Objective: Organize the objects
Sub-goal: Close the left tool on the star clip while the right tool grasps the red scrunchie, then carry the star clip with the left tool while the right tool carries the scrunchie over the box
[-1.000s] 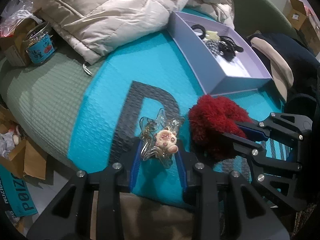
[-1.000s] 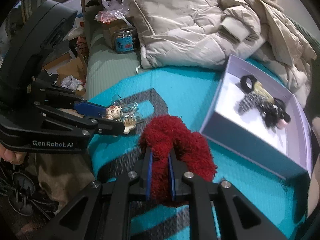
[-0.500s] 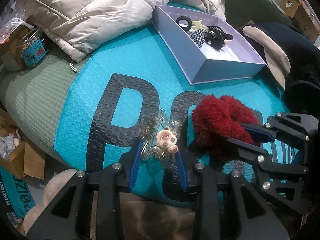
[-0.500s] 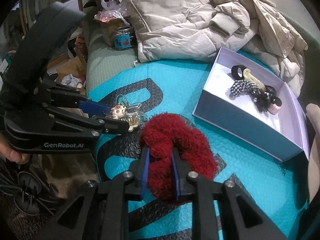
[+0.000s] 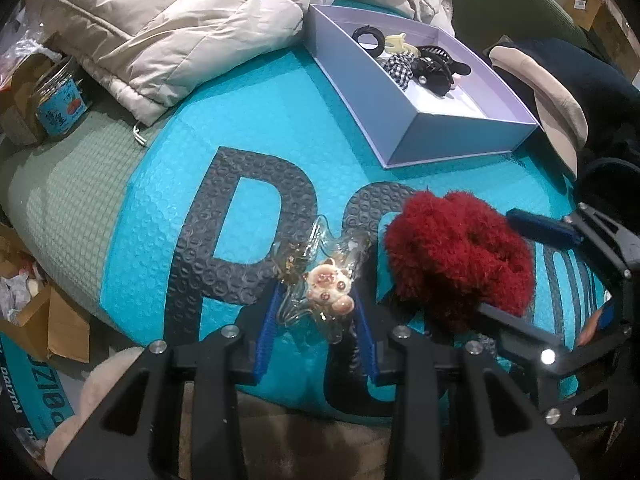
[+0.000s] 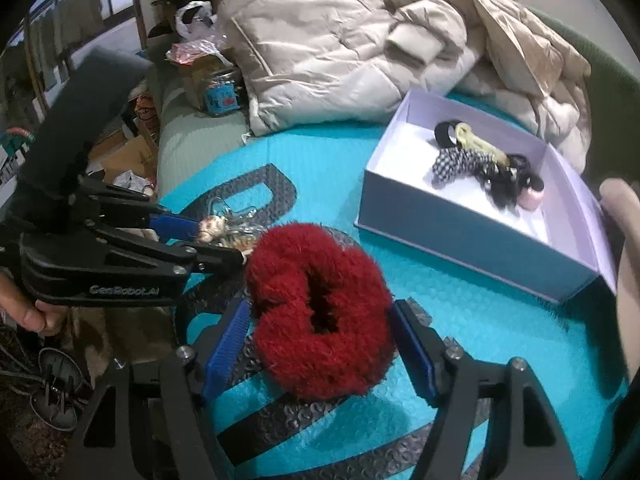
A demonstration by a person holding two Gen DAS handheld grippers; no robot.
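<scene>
Gripping status, left gripper (image 5: pixel 316 328): 2 blue pads pinch the clear star-shaped clip (image 5: pixel 320 280) bearing a small bear charm.
Right gripper (image 6: pixel 320 344): jaws spread wide, 1 pad on each side of the red scrunchie (image 6: pixel 320 316).
Scrunchie position: resting on the turquoise bubble mailer (image 5: pixel 248 92), near its front edge.
Lavender box (image 5: pixel 404 120): at the mailer's far right corner, holding hair ties and clips.
Beige jacket (image 6: pixel 340 48): beyond the mailer's far edge.
</scene>
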